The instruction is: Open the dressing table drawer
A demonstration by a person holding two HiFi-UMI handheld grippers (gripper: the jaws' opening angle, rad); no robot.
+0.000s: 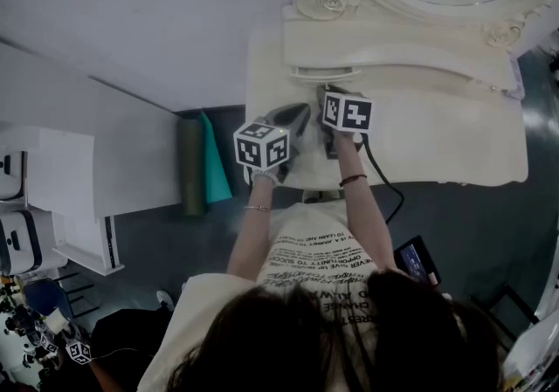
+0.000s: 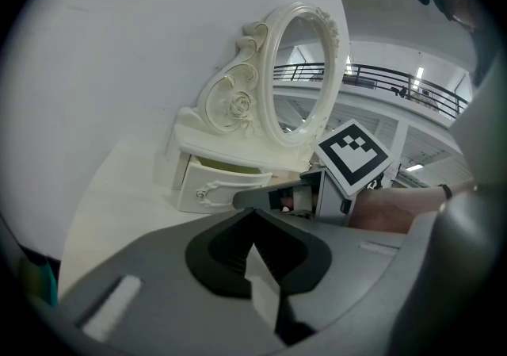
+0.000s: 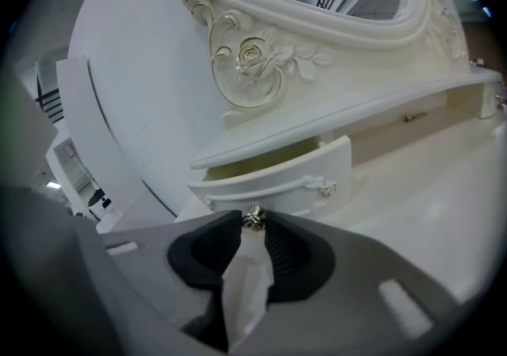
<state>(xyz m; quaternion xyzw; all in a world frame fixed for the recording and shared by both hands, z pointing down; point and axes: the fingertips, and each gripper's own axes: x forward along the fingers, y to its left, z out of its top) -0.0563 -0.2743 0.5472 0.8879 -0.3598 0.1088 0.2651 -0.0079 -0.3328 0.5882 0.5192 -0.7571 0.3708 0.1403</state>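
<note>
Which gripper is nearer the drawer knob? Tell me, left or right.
Right. The right gripper is clamped on the knob of the partly open drawer; the left gripper sits shut and empty, short of the drawer, beside the right one.

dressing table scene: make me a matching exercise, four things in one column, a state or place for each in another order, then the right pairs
1 drawer
2 left gripper
3 right gripper
4 mirror

a jaws closed on the knob
b stands at the back of the table top
c partly pulled out
d jaws together, nothing between them

Pairs: 1-c, 2-d, 3-a, 4-b
</note>
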